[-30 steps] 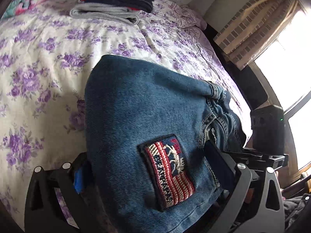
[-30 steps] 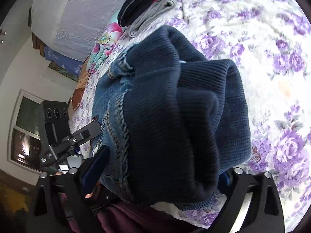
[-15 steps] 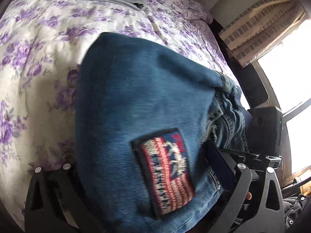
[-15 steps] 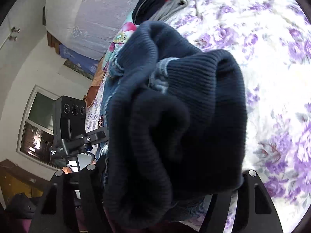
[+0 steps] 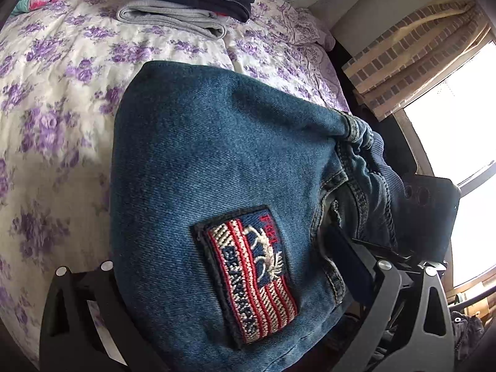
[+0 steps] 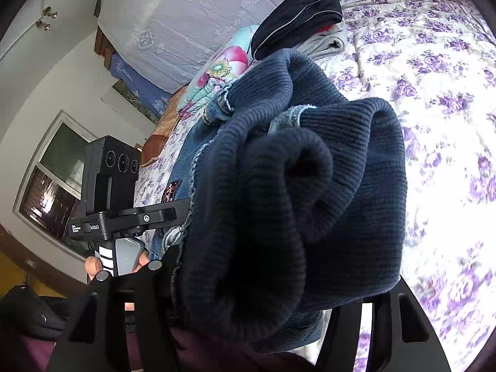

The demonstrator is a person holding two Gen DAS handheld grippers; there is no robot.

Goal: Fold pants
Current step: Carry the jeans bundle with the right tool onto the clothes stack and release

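Left wrist view: the left gripper (image 5: 235,303) is pinching a thick folded bundle of the jeans (image 5: 217,161), its two black fingers (image 5: 381,303) pressing on either side of the denim. The bundle is filling the frame above the floral bedspread (image 5: 55,99), a flag patch (image 5: 248,272) facing the camera. A stack of folded clothes (image 5: 189,3) is lying at the far end of the bed. A curtain (image 5: 412,55) is hanging beside a bright window.

Right wrist view: the right gripper (image 6: 248,316) is closing its jaws, with the ribbed navy waistband (image 6: 310,192) of the same jeans bunched between them and bulging over both fingers; fabric is hiding the pads. The person's hand (image 6: 130,266) is gripping the left tool's handle at lower left.
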